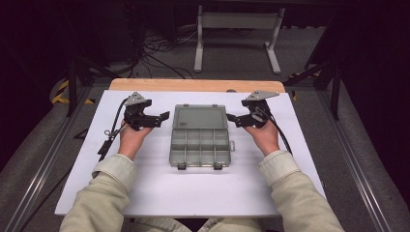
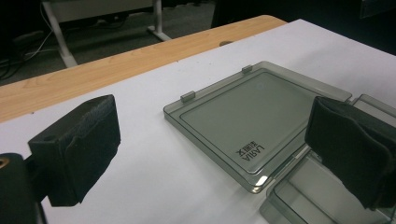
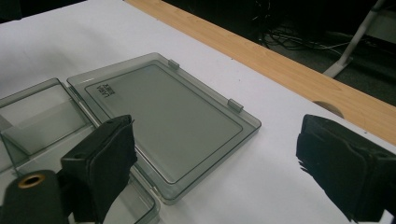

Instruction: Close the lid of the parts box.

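A clear grey compartment box lies open in the middle of the white table top, its lid folded flat toward the far side. Its compartments look empty. My left gripper rests just left of the lid, open, with nothing between its jaws. In the left gripper view the gripper frames the lid and a corner of the tray. Right of the lid my right gripper is also open and holds nothing. In the right gripper view the gripper looks over the lid and the tray.
The white table top sits on a wooden table whose far edge shows behind the box. A small latch tab sticks out of the tray's right side. Beyond the table stand a white frame and floor cables.
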Tool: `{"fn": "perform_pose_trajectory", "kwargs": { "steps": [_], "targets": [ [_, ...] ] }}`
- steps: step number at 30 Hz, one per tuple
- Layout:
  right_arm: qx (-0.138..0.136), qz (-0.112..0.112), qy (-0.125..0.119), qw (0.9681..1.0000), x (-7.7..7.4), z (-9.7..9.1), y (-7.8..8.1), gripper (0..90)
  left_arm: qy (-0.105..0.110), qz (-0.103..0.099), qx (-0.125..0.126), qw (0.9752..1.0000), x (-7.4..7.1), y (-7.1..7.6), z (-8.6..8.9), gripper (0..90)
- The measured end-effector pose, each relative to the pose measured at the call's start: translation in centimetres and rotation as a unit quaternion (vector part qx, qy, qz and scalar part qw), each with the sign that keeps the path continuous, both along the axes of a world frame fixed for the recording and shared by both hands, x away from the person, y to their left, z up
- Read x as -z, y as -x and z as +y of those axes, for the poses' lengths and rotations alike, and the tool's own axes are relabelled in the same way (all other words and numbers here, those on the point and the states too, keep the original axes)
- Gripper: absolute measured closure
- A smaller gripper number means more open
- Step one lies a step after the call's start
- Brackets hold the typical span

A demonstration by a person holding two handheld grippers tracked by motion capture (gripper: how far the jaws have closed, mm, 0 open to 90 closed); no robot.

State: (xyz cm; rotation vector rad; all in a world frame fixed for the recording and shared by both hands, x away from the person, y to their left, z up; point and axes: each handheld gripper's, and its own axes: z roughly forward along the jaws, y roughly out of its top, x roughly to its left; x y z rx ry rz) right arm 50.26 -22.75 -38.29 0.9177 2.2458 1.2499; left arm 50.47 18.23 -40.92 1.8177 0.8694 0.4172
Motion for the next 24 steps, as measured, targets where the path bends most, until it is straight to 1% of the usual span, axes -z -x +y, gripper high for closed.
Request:
{"fn": "perform_pose_trajectory", "kwargs": {
  "steps": [3, 5, 6, 7, 8, 9, 10, 11, 12, 14, 15, 16, 17, 18, 19, 21, 23, 24],
  "targets": [
    [0.001, 0.003, -0.001, 1.0000, 0.2, 0.2, -0.4, 11.9, -0.006, -0.004, -0.001, 1.0000, 0.2, -0.1, -0.2, 4.4],
    [0.000, 0.007, 0.002, 1.0000, 0.5, 0.3, -0.4, 11.9, -0.012, -0.001, 0.001, 0.9999, 0.4, -0.1, -0.3, 4.6],
    [0.000, 0.007, 0.002, 1.0000, 0.5, 0.3, -0.4, 11.9, -0.012, -0.001, 0.001, 0.9999, 0.4, -0.1, -0.3, 4.8],
    [-0.001, 0.008, 0.006, 0.9999, 0.6, 0.4, -0.4, 12.2, -0.016, 0.006, 0.006, 0.9998, 0.5, -0.1, -0.4, 4.8],
    [-0.001, 0.015, 0.009, 0.9999, 0.8, 0.5, -0.4, 15.7, -0.019, 0.007, 0.007, 0.9998, 0.6, -0.1, -0.4, 5.6],
    [-0.002, 0.017, 0.011, 0.9998, 0.8, 0.4, -0.4, 20.1, -0.021, 0.012, 0.015, 0.9996, 0.6, -0.1, -0.4, 7.2],
    [-0.005, 0.021, 0.011, 0.9997, 0.8, 0.4, -0.4, 24.0, -0.022, 0.011, 0.015, 0.9996, 0.7, -0.1, -0.5, 9.4],
    [-0.009, 0.023, 0.012, 0.9996, 0.9, 0.4, -0.3, 30.9, -0.025, 0.014, 0.020, 0.9994, 0.7, 0.0, -0.6, 13.6],
    [-0.015, 0.029, 0.012, 0.9994, 0.9, 0.4, -0.3, 39.8, -0.027, 0.013, 0.021, 0.9993, 0.7, 0.0, -0.6, 20.2],
    [-0.019, 0.030, 0.017, 0.9992, 0.9, 0.4, -0.3, 53.5, -0.022, 0.013, 0.021, 0.9994, 0.7, 0.0, -0.7, 34.4],
    [-0.019, 0.030, 0.016, 0.9992, 0.8, 0.4, -0.2, 60.9, -0.022, 0.015, 0.022, 0.9994, 0.6, 0.0, -0.7, 40.0],
    [-0.022, 0.030, 0.016, 0.9992, 0.8, 0.4, -0.2, 66.4, -0.024, 0.014, 0.023, 0.9994, 0.6, 0.0, -0.7, 45.3],
    [-0.022, 0.030, 0.017, 0.9992, 0.8, 0.4, -0.2, 71.2, -0.031, 0.018, 0.019, 0.9992, 0.6, 0.1, -0.8, 51.2],
    [-0.023, 0.030, 0.018, 0.9991, 0.7, 0.3, -0.2, 78.4, -0.037, 0.018, 0.014, 0.9990, 0.6, 0.1, -0.8, 59.8],
    [-0.025, 0.032, 0.018, 0.9990, 0.7, 0.3, -0.2, 83.5, -0.039, 0.020, 0.012, 0.9990, 0.6, 0.1, -0.8, 67.1],
    [-0.023, 0.034, 0.023, 0.9989, 0.8, 0.3, -0.3, 89.6, -0.039, 0.033, 0.016, 0.9986, 0.6, 0.1, -0.7, 78.4],
    [-0.020, 0.041, 0.026, 0.9986, 1.0, 0.2, -0.4, 90.0, -0.045, 0.042, 0.013, 0.9980, 0.7, 0.0, -0.6, 87.9],
    [-0.019, 0.044, 0.030, 0.9984, 1.2, 0.3, -0.4, 90.0, -0.043, 0.053, 0.013, 0.9976, 0.7, 0.0, -0.6, 89.9]
  ]
}}
